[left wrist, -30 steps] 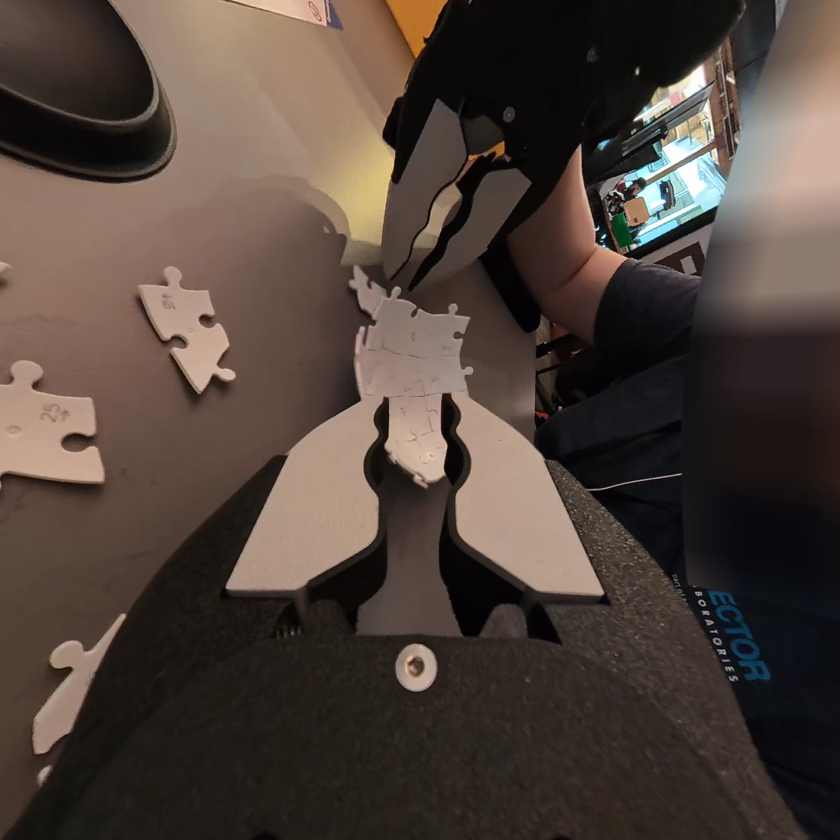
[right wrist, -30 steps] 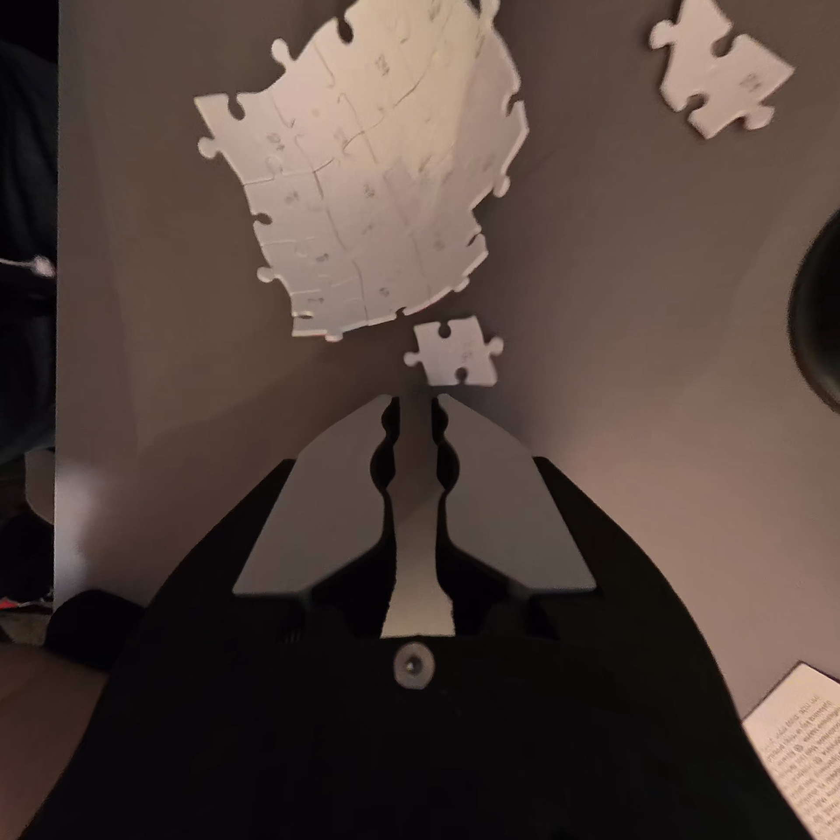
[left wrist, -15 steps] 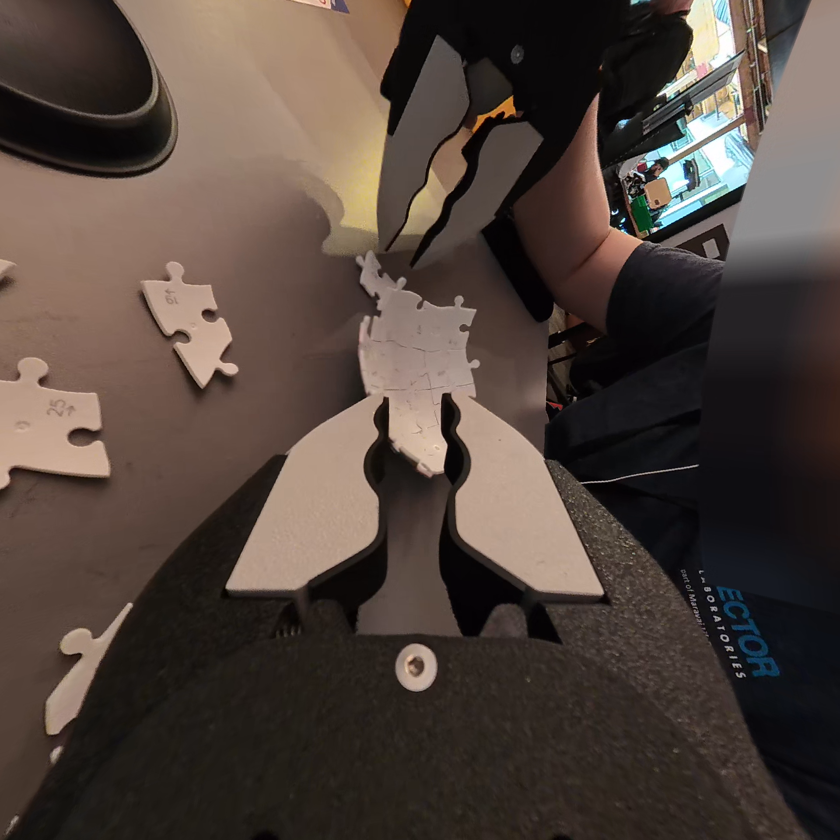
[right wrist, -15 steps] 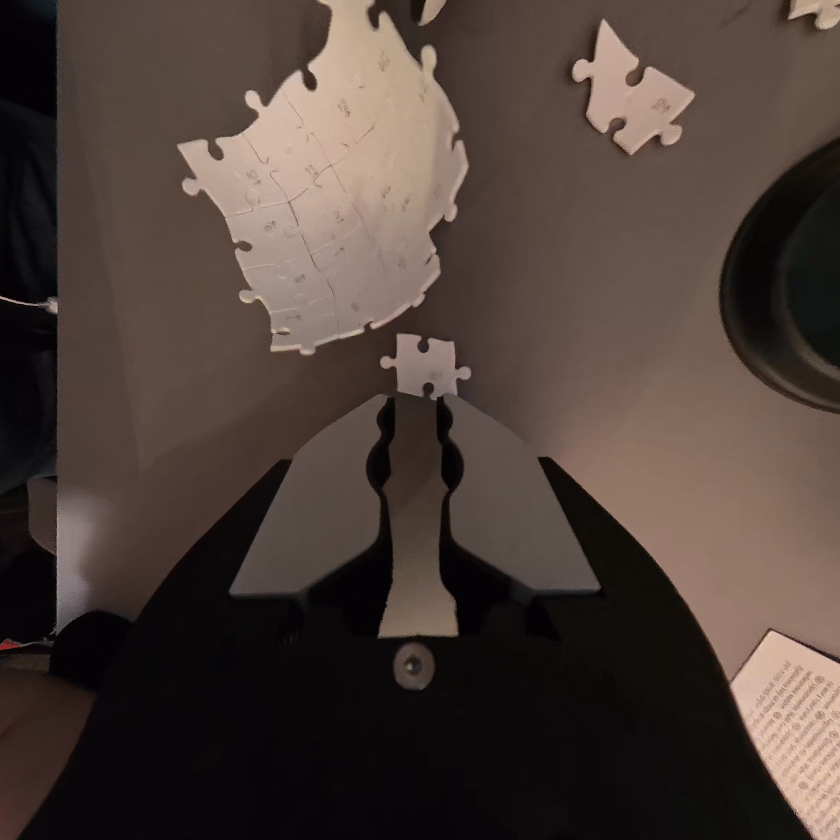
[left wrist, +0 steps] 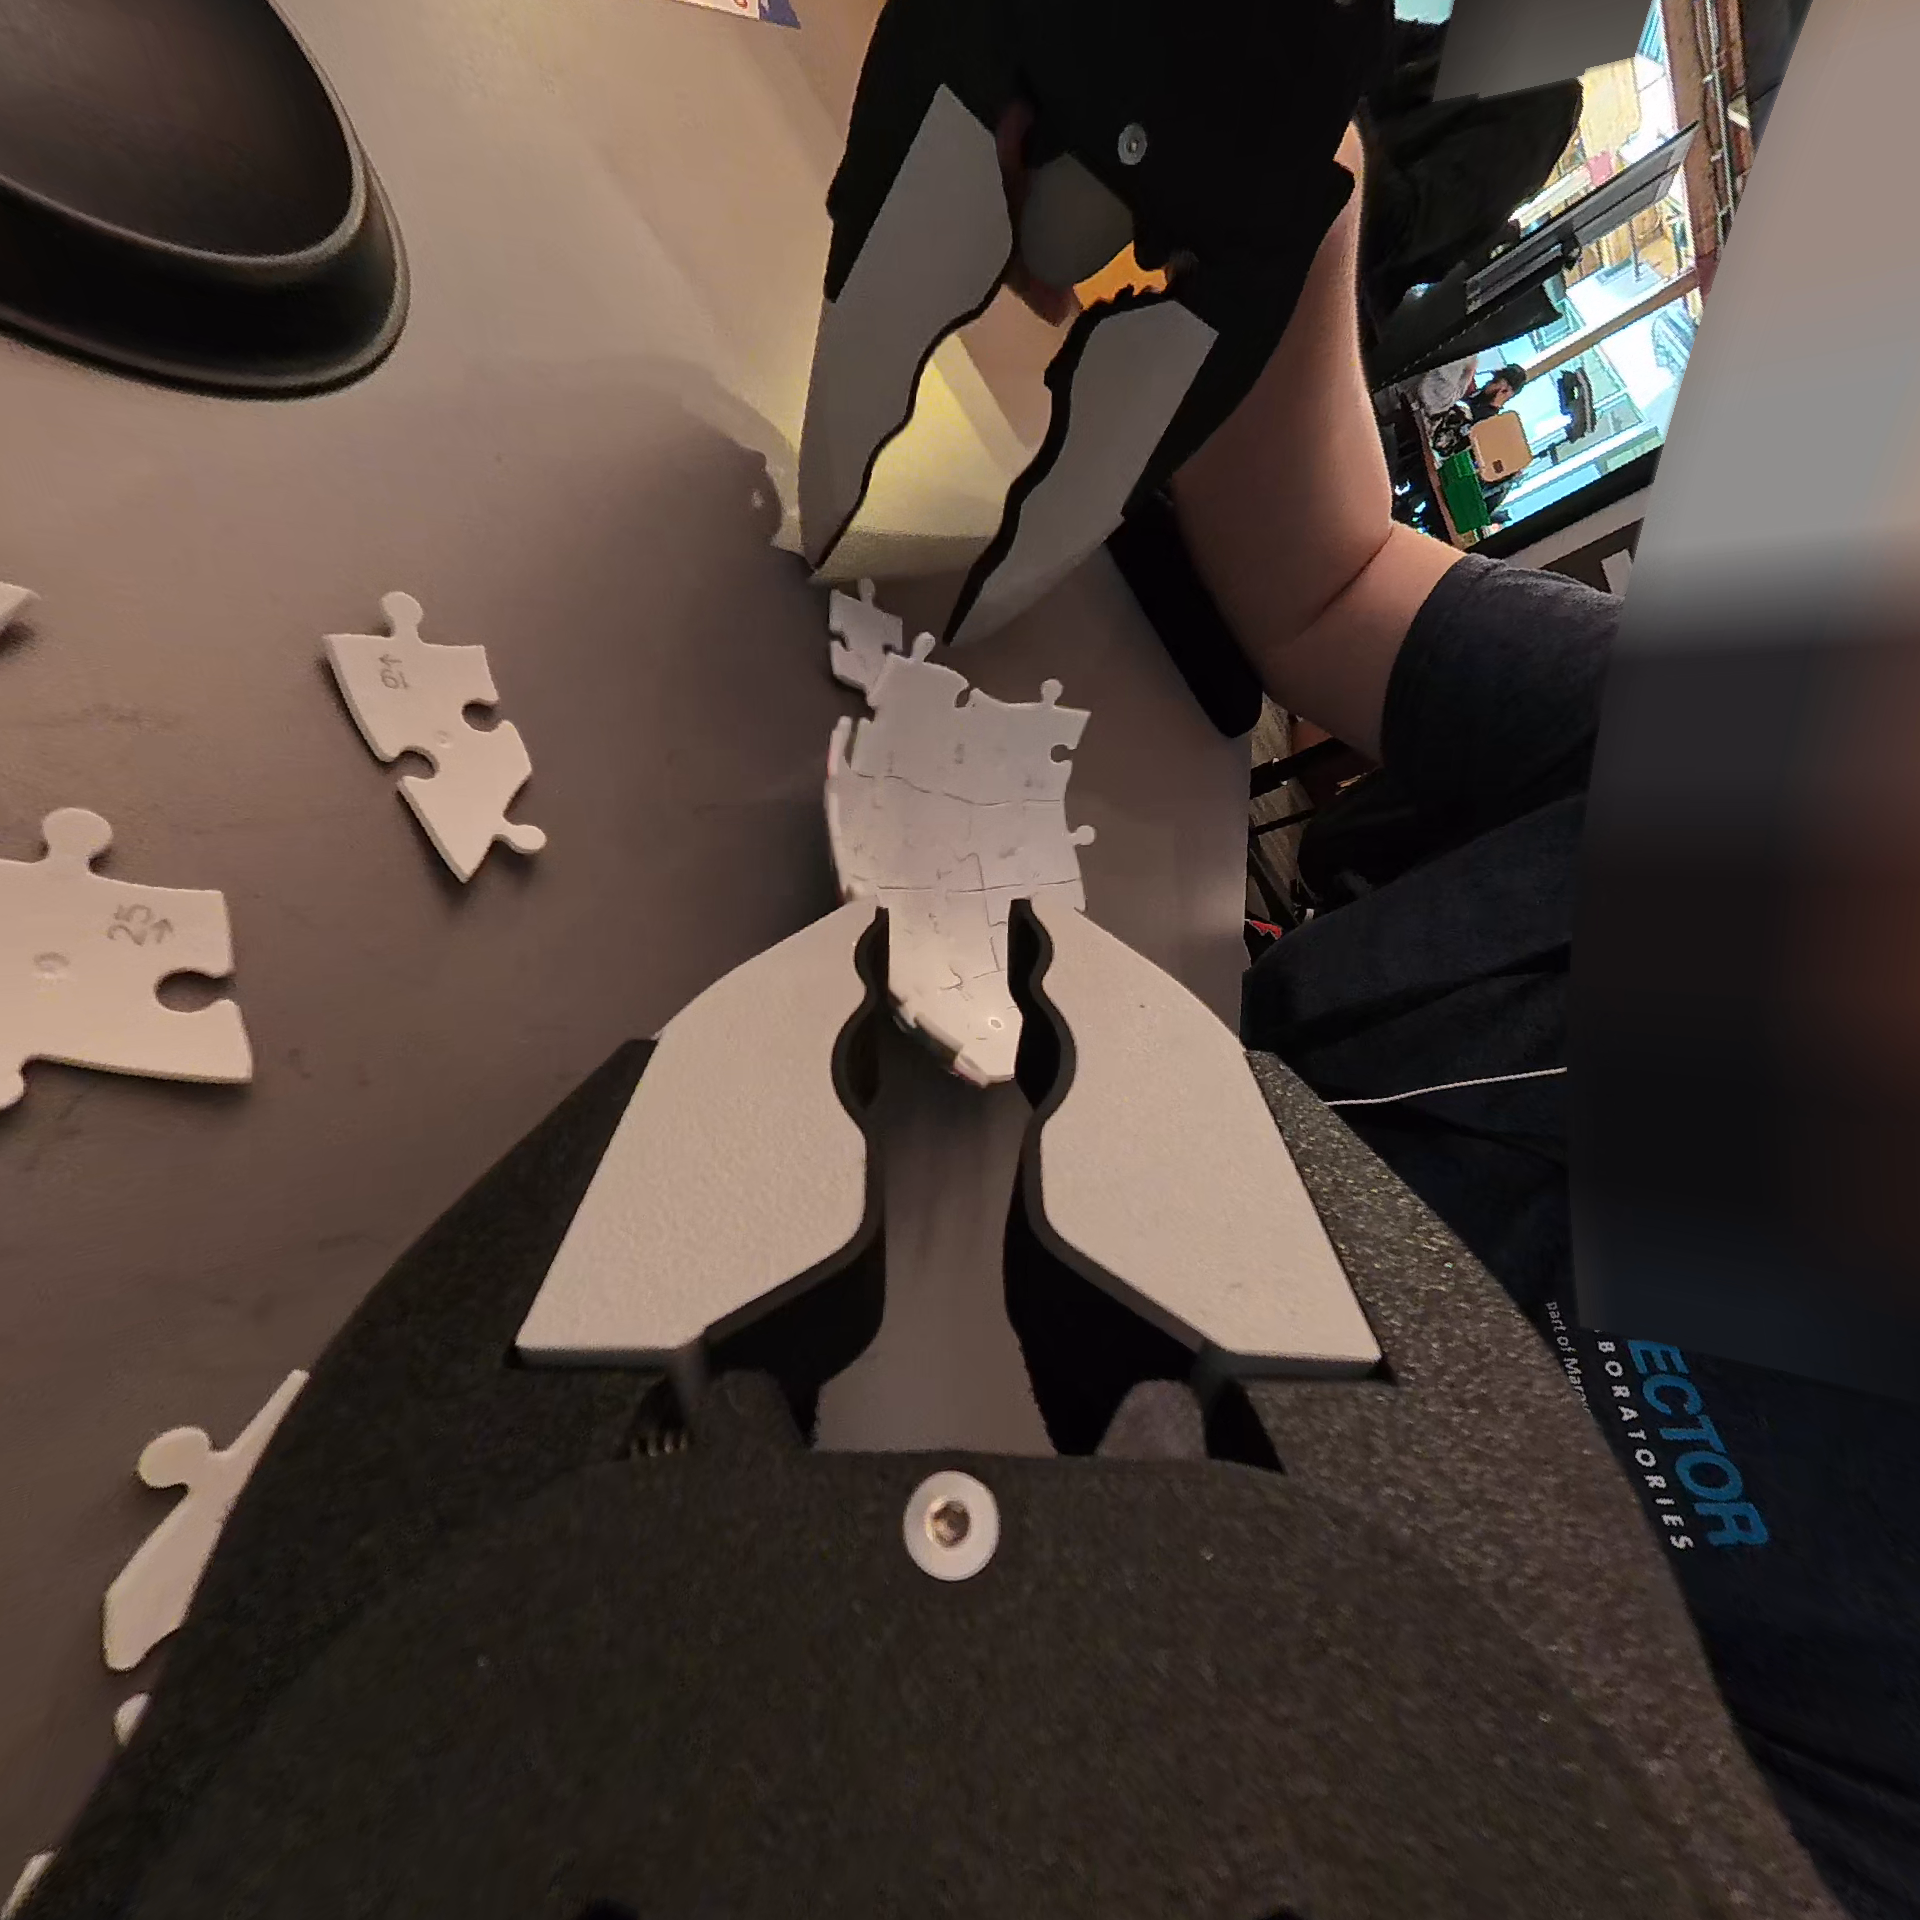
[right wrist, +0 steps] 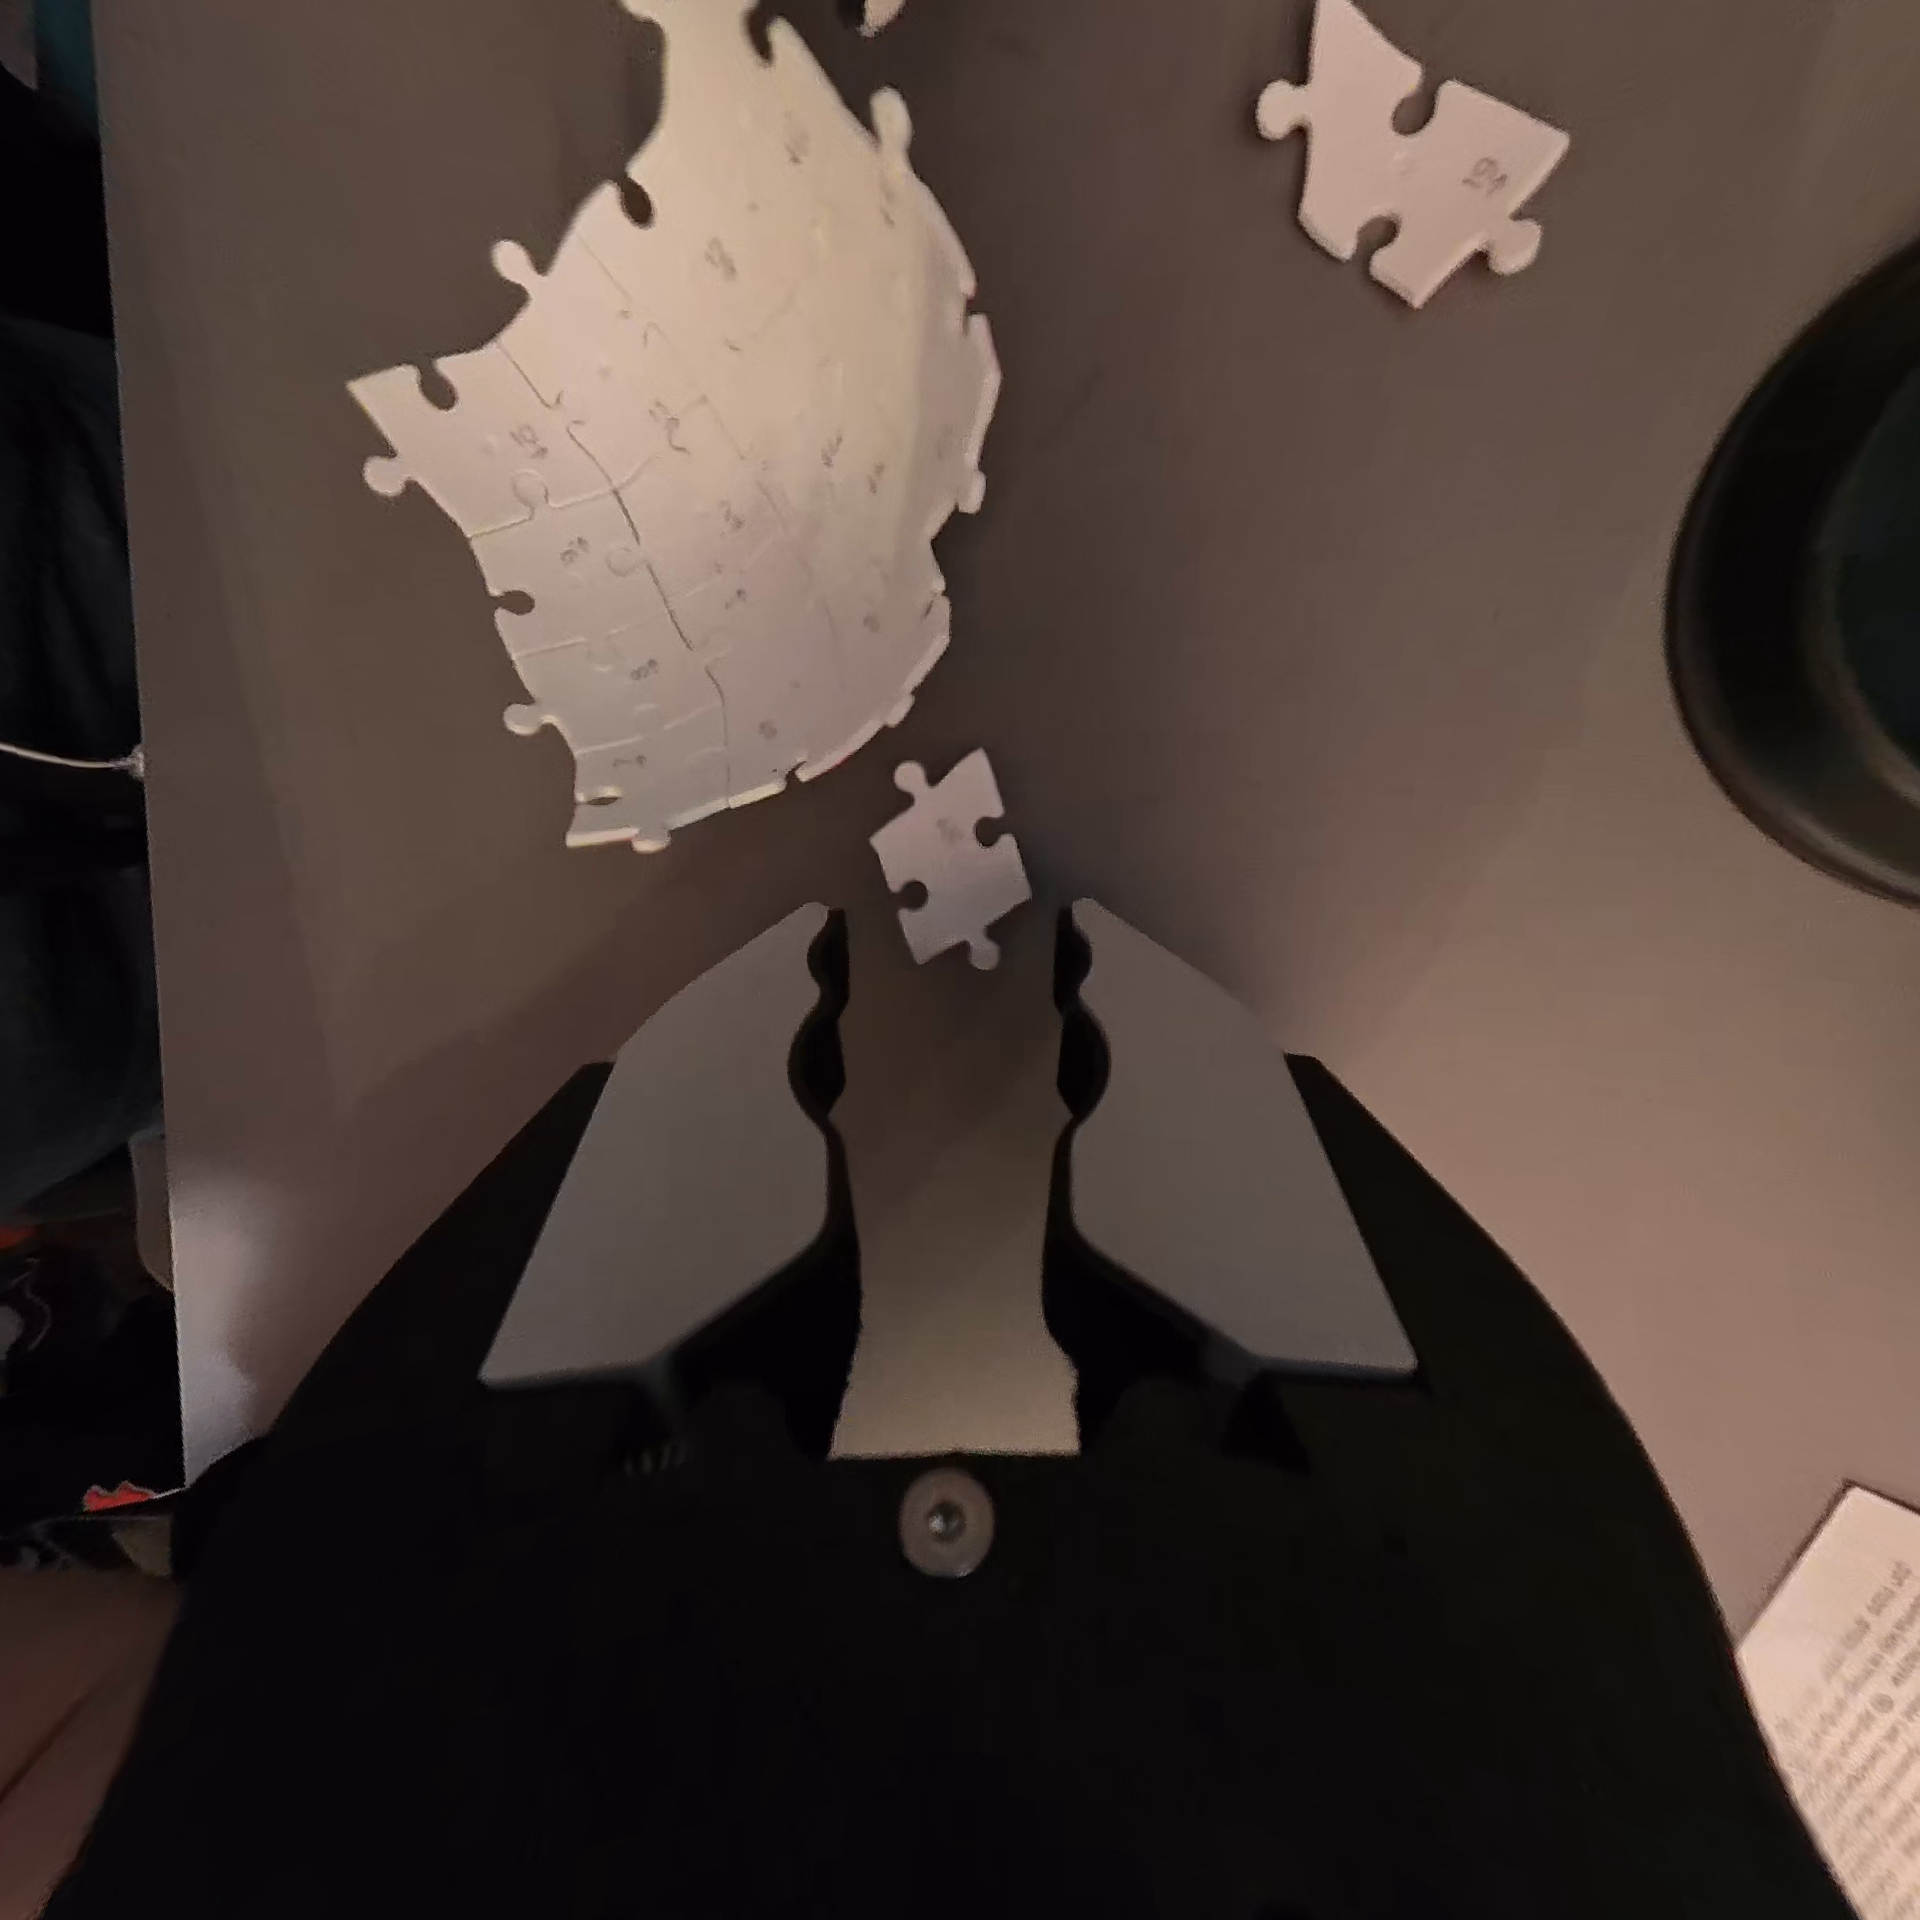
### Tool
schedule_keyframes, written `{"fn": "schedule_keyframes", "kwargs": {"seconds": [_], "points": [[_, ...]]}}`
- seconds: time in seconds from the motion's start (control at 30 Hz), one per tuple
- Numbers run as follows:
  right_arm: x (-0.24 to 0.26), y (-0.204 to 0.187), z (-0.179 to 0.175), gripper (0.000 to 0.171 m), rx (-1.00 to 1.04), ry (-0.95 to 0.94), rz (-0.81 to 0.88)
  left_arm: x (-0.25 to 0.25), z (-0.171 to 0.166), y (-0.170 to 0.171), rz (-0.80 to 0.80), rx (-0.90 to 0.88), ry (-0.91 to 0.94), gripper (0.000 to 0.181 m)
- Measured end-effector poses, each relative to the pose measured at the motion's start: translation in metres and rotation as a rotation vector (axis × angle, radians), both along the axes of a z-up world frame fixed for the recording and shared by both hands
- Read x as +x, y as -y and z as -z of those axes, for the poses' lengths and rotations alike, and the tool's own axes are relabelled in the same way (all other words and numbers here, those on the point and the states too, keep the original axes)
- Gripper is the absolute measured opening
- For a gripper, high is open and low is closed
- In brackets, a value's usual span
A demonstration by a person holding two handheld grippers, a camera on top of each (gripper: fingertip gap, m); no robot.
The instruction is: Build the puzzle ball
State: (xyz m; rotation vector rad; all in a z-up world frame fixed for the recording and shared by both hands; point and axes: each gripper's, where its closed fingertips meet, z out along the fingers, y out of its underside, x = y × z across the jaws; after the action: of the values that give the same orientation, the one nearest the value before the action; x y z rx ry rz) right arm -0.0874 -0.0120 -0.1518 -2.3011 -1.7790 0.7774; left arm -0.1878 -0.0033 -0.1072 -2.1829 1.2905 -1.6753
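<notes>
The curved panel of joined white puzzle pieces (left wrist: 961, 821) stands up off the dark table (left wrist: 644, 436), its lower end pinched between the jaws of the left gripper (left wrist: 948, 914). In the right wrist view the same panel (right wrist: 717, 499) shows its inner face, with faint markings too blurred to make out, and its top runs off the upper edge of the picture. Just below its lower edge, apart from it, lies a single loose piece (right wrist: 951, 862) on the table, right in front of the right gripper (right wrist: 945, 909), whose jaws are spread wide and grip nothing. In the left wrist view the right gripper (left wrist: 894, 592) hangs tips-down over the far end of the panel, and only a corner of that loose piece (left wrist: 860, 639) shows behind the panel.

Farther out, a two-piece cluster (left wrist: 431, 732) and a larger piece (left wrist: 114, 961) lie to the left, the latter cut by the frame edge; another piece (left wrist: 197, 1517) is partly hidden by the gripper body. A black round tray rim (left wrist: 312, 301) is cropped at the upper left. A printed paper sheet (right wrist: 1839, 1704) shows at the right wrist view's lower right corner. The person's forearm (left wrist: 1288, 540) and dark sleeve sit to the right.
</notes>
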Motion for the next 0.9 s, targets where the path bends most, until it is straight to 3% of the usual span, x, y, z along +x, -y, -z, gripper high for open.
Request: {"fn": "schedule_keyframes", "kwargs": {"seconds": [0.13, 0.27, 0.47, 0.53, 0.73, 0.9], "points": [[-0.007, 0.005, 0.002, 0.036, 0.067, -0.062, -0.102, 0.0, 0.0, 0.001, 0.004, -0.001, -0.003, 0.021], [-0.007, -0.002, 0.006, 0.014, 0.207, -0.097, -0.162, -0.001, 0.0, 0.001, 0.006, -0.005, -0.002, 0.021], [-0.002, -0.004, 0.006, 0.006, 0.159, -0.108, -0.141, -0.001, -0.001, 0.003, 0.011, -0.007, -0.003, 0.021], [-0.001, -0.009, 0.005, 0.008, 0.194, -0.101, -0.13, -0.002, -0.001, 0.003, 0.012, -0.003, -0.003, 0.021], [-0.003, -0.01, -0.005, 0.038, 0.162, -0.105, -0.05, -0.003, -0.001, 0.002, 0.008, -0.006, -0.002, 0.021], [-0.004, 0.003, 0.002, 0.043, 0.147, -0.061, -0.064, -0.004, 0.001, 0.002, 0.008, -0.014, -0.009, 0.021]]}}
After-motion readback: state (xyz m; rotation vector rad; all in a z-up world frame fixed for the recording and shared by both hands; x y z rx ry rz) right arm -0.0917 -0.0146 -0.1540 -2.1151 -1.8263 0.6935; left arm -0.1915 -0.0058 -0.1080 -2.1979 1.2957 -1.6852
